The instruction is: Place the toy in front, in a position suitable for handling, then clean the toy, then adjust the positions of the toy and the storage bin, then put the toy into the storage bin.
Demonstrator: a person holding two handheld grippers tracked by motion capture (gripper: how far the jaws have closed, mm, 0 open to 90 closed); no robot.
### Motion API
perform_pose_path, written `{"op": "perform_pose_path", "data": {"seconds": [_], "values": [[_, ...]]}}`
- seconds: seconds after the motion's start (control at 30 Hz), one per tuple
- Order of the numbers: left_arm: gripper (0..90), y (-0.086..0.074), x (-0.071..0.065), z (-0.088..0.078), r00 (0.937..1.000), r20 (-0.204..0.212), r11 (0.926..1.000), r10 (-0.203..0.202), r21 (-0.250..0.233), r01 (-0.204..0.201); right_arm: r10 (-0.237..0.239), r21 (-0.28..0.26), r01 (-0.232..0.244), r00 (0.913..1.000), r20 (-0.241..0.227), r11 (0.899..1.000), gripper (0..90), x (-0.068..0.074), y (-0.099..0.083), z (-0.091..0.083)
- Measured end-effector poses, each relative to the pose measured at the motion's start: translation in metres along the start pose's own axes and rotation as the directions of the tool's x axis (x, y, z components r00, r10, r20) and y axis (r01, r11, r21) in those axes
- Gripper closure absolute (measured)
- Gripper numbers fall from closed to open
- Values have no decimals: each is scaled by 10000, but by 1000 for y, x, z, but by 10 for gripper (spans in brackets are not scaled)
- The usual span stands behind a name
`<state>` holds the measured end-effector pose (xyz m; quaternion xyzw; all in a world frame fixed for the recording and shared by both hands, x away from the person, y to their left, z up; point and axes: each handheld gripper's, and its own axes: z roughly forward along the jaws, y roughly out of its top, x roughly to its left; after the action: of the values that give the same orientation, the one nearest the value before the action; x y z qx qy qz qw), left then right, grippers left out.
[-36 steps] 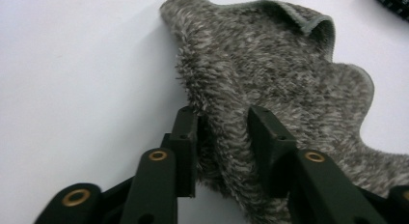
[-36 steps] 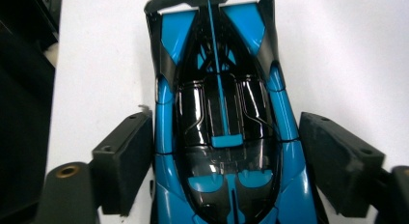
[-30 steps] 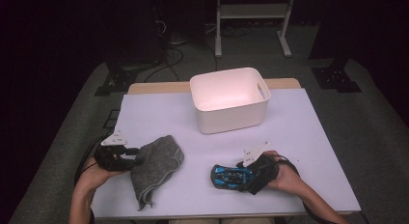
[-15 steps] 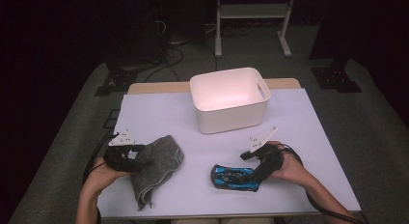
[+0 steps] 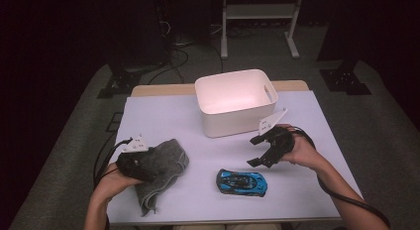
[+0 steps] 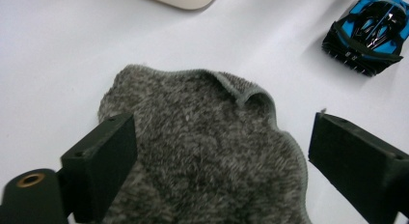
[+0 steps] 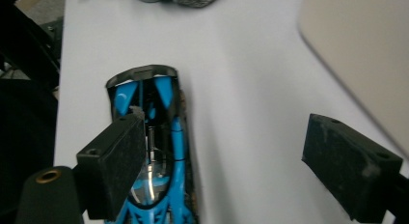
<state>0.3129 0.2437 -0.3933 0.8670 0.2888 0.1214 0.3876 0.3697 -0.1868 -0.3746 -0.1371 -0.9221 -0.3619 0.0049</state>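
Observation:
A grey cloth [image 5: 166,163] lies crumpled on the white table [image 5: 163,121] at the front left. My left gripper [image 5: 147,165] rests at its left edge. Its jaws have just been opening and now stand wide apart over the cloth [image 6: 202,151], pads not pressing it; left gripper [image 6: 217,156]. A blue toy car [image 5: 242,182] sits on the table at the front middle. My right gripper [image 5: 253,151] hovers open above and right of it. In the right gripper view the car [image 7: 166,108] lies below the left jaw, untouched; right gripper [image 7: 241,161].
A white bin [image 5: 235,118] stands at the back middle of the table, its inside empty as far as it shows. Its wall [image 7: 366,55] is close on the right gripper's right. Dark floor, cables and stand legs surround the table.
My right gripper has lifted off the car and moved back toward the bin; the car stays on the table. The left gripper has slid slightly right on the cloth and opened its jaws.

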Motion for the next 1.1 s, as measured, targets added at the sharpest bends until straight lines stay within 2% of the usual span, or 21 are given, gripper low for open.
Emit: {"op": "perform_pose_path", "data": {"seconds": [0.13, 0.2, 0.3, 0.4, 0.77, 0.9, 1.1], "values": [[92, 3, -4, 2, 9999, 79, 9999, 111, 5, -111, -44, 39, 44, 9998, 182, 10000, 142, -9, 9, -9], [92, 3, -6, 3, 9998, 91, 9998, 154, 85, -155, 23, -26, -22, 9999, 144, 10000, 142, -10, 12, -11], [92, 3, -8, 3, 9998, 127, 9999, 148, 39, -148, -155, -99, 157, 9997, 177, 9998, 142, -11, 15, -12], [92, 2, -9, 3, 9996, 133, 9994, 267, 221, -270, -204, -23, 205, 9996, 198, 9998, 142, -12, 18, -11], [92, 5, -10, 6, 9996, 121, 9996, 251, 141, -253, -501, 54, 500, 9986, 187, 9987, 143, -14, 33, -17], [92, 5, -9, 8, 9990, 159, 9987, 413, 285, -418, -550, 173, 546, 9982, 252, 9984, 143, -15, 37, -20], [92, 10, -10, 9, 9987, 279, 9989, 422, 177, -427, -757, 157, 752, 9965, 345, 9970, 144, -16, 45, -28]]}}
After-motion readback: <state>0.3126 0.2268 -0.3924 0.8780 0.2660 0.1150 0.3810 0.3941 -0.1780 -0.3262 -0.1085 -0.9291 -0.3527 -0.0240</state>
